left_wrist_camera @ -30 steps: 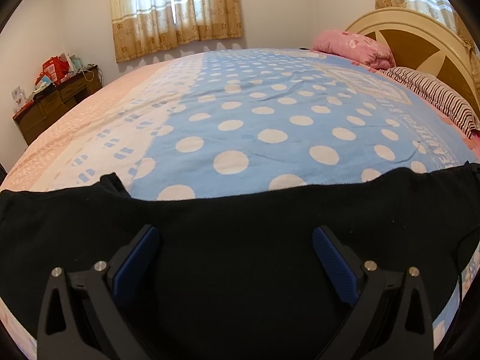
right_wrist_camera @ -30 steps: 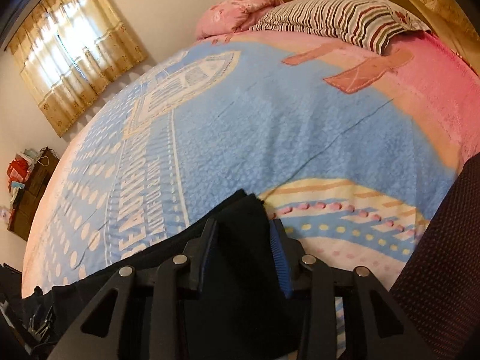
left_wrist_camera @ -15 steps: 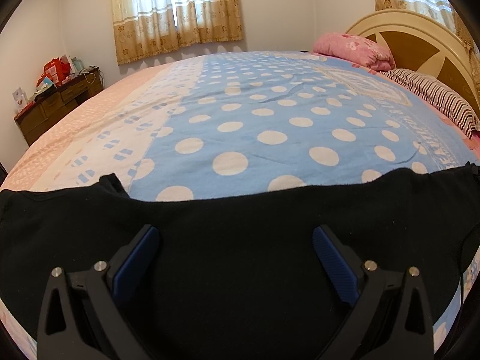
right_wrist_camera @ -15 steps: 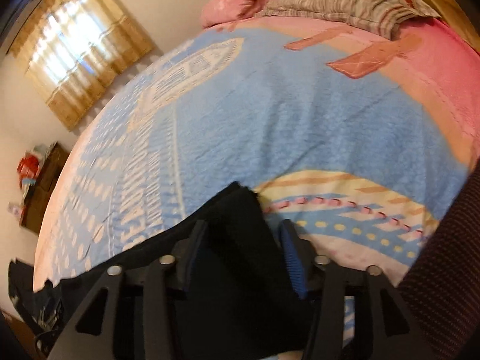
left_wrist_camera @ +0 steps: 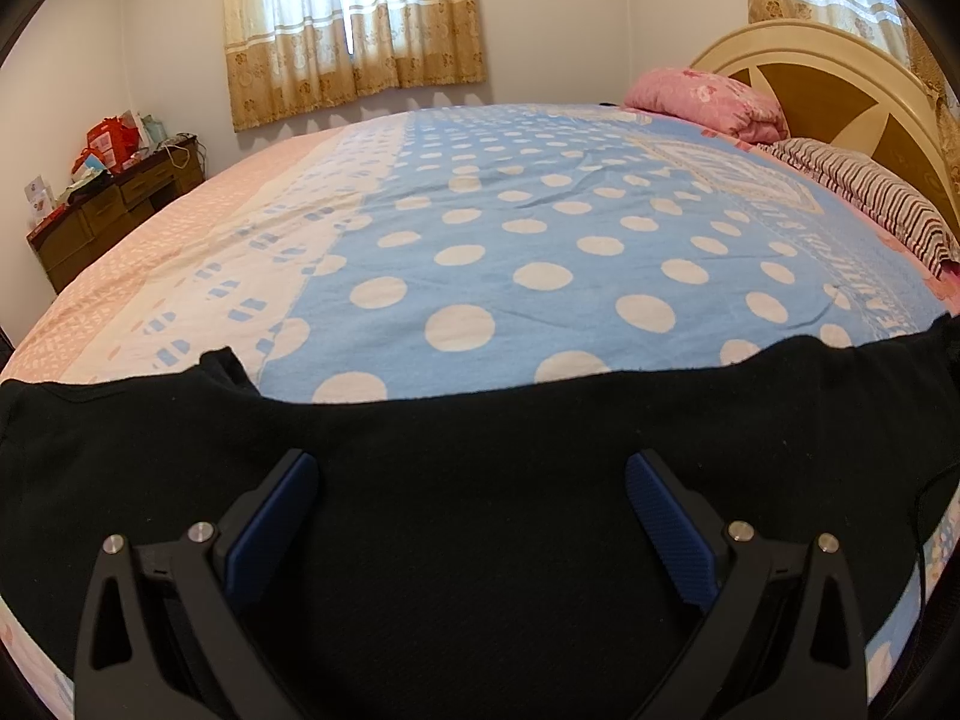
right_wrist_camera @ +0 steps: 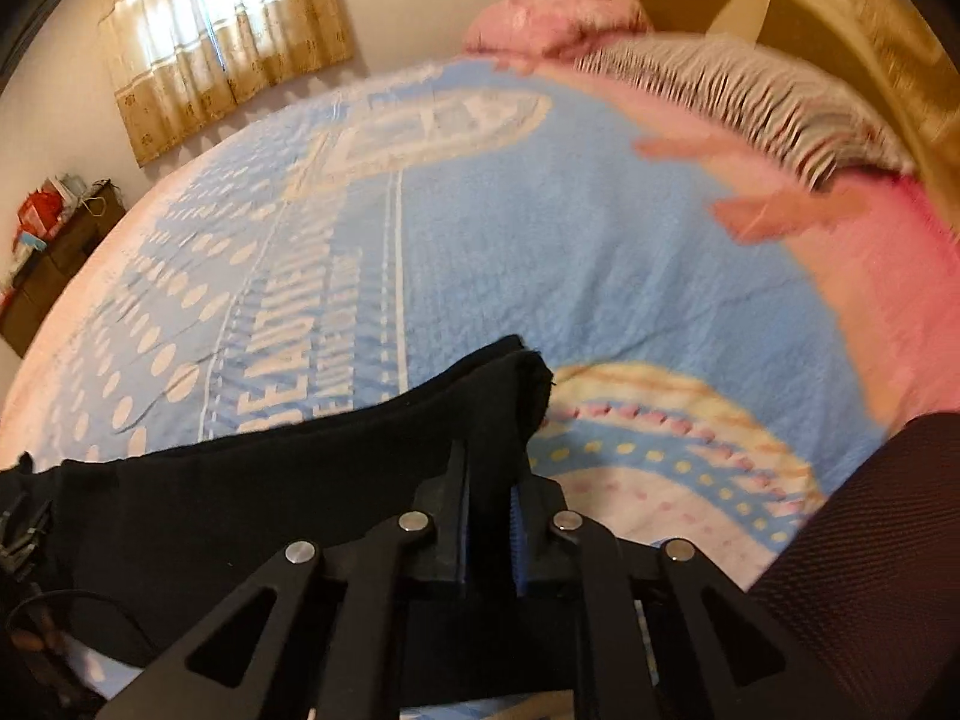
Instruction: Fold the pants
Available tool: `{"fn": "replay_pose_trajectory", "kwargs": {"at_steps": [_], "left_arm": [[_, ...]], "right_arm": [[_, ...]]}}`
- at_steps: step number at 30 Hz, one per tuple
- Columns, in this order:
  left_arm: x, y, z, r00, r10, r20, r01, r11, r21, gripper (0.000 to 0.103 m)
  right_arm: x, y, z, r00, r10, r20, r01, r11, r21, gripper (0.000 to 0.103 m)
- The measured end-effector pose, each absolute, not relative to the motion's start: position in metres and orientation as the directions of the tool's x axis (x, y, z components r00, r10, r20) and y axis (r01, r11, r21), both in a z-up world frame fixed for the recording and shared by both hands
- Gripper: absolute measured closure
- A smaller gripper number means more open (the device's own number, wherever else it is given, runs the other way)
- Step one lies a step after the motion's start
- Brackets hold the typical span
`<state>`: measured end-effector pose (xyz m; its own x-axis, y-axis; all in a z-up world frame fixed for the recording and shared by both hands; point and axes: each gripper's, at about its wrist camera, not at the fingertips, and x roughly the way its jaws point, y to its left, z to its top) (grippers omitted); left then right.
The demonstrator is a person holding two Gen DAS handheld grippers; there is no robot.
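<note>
Black soft-fabric pants (left_wrist_camera: pixel 480 480) lie spread along the near edge of the bed, on a light blue blanket with white dots (left_wrist_camera: pixel 540 252). In the left wrist view, the left gripper (left_wrist_camera: pixel 471 516) is just above the dark cloth with its two blue-padded fingers (left_wrist_camera: pixel 273 525) wide apart and nothing between them. In the right wrist view, the right gripper (right_wrist_camera: pixel 489 510) has its fingers narrow, pinching one end of the pants (right_wrist_camera: pixel 336 480), which rises a little between them. Farther away a striped pillow (left_wrist_camera: pixel 864 192) and a pink pillow (left_wrist_camera: pixel 708 99) rest against the cream and brown wooden headboard (left_wrist_camera: pixel 840 78). Far at the left, a brown wooden dresser (left_wrist_camera: pixel 114 210) stands beside the wall, and beige curtains (left_wrist_camera: pixel 351 30) cover the window.
</note>
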<state>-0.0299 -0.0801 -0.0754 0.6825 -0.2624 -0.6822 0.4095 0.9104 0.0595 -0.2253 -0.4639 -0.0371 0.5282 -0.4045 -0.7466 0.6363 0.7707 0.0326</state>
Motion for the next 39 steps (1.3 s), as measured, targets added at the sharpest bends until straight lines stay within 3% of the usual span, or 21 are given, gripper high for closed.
{"fn": "replay_pose_trajectory", "kwargs": {"at_steps": [3, 8, 13, 17, 19, 21, 23, 27, 32, 39], "left_arm": [[-0.039, -0.077, -0.057, 0.680, -0.323, -0.658, 0.455, 0.890, 0.033, 0.000], [-0.042, -0.055, -0.025, 0.761, -0.323, -0.563, 0.410, 0.911, 0.032, 0.000], [-0.006, -0.011, -0.033, 0.761, -0.152, -0.631, 0.215, 0.976, 0.024, 0.000], [0.017, 0.019, -0.063, 0.657, -0.128, -0.743, 0.128, 0.990, -0.057, 0.000], [0.016, 0.021, -0.069, 0.670, -0.141, -0.729, 0.136, 0.988, -0.066, 0.000], [0.014, 0.008, -0.073, 0.687, -0.101, -0.720, 0.152, 0.988, 0.007, 0.000], [0.012, 0.004, -0.075, 0.707, -0.089, -0.702, 0.156, 0.987, 0.032, 0.000], [0.014, 0.003, -0.076, 0.713, -0.098, -0.695, 0.154, 0.988, 0.019, 0.000], [0.013, 0.009, -0.074, 0.714, -0.099, -0.694, 0.156, 0.988, 0.019, 0.000], [0.011, 0.010, -0.073, 0.716, -0.100, -0.691, 0.157, 0.987, 0.019, 0.000]], "right_arm": [[-0.223, -0.462, -0.030, 0.496, -0.483, -0.721, 0.653, 0.756, -0.057, 0.093], [-0.207, -0.477, -0.052, 0.413, -0.425, -0.805, 0.654, 0.754, -0.062, 0.093], [-0.215, -0.490, -0.052, 0.458, -0.371, -0.808, 0.665, 0.746, 0.034, 0.083], [-0.247, -0.485, -0.029, 0.529, -0.476, -0.703, 0.747, 0.655, 0.118, 0.082], [-0.256, -0.462, -0.003, 0.575, -0.544, -0.612, 0.740, 0.665, 0.104, 0.082], [-0.252, -0.434, 0.015, 0.621, -0.557, -0.552, 0.694, 0.717, 0.058, 0.082], [-0.241, -0.398, 0.030, 0.688, -0.506, -0.520, 0.602, 0.798, 0.019, 0.082], [-0.208, -0.340, 0.034, 0.758, -0.344, -0.555, 0.421, 0.907, 0.013, 0.082], [-0.171, -0.288, 0.017, 0.786, -0.139, -0.603, 0.260, 0.958, 0.119, 0.082], [-0.161, -0.250, -0.007, 0.804, -0.021, -0.595, 0.211, 0.945, 0.251, 0.082]]}}
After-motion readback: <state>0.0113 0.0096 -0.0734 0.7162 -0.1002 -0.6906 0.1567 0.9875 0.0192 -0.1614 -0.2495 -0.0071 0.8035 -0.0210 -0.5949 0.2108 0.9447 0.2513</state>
